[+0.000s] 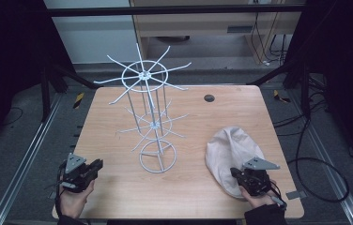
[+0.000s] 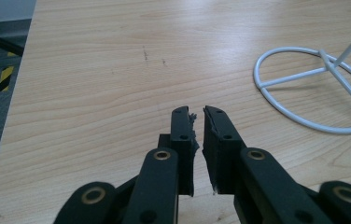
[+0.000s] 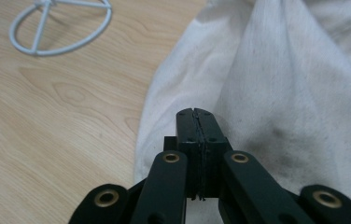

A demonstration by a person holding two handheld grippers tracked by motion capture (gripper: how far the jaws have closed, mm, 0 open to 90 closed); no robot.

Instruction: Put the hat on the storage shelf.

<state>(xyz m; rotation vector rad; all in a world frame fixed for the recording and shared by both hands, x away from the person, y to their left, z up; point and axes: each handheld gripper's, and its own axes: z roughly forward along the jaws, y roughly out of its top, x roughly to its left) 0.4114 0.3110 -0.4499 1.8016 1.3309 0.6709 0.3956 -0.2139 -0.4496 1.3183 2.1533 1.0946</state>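
A white wire rack (image 1: pixel 150 110) is standing upright near the middle of the wooden table (image 1: pixel 118 187), its ring base (image 2: pixel 312 91) resting flat on the wood and two tiers of thin arms spreading out above it. To its right a pale cloth hat (image 1: pixel 228 152) is lying crumpled on the table — apart from the rack, and showing faint grey smudges in the right gripper view. The right gripper (image 1: pixel 246 176) is sitting over the near edge of the hat, held by a hand (image 1: pixel 258 200) coming in from the bottom; its black fingers (image 3: pixel 188 126) are pressed together with nothing between them. The left gripper (image 1: pixel 90 168) is hovering over bare wood at the near left corner — well apart from the rack — with its fingers (image 2: pixel 181 128) standing slightly apart, a narrow gap between them.
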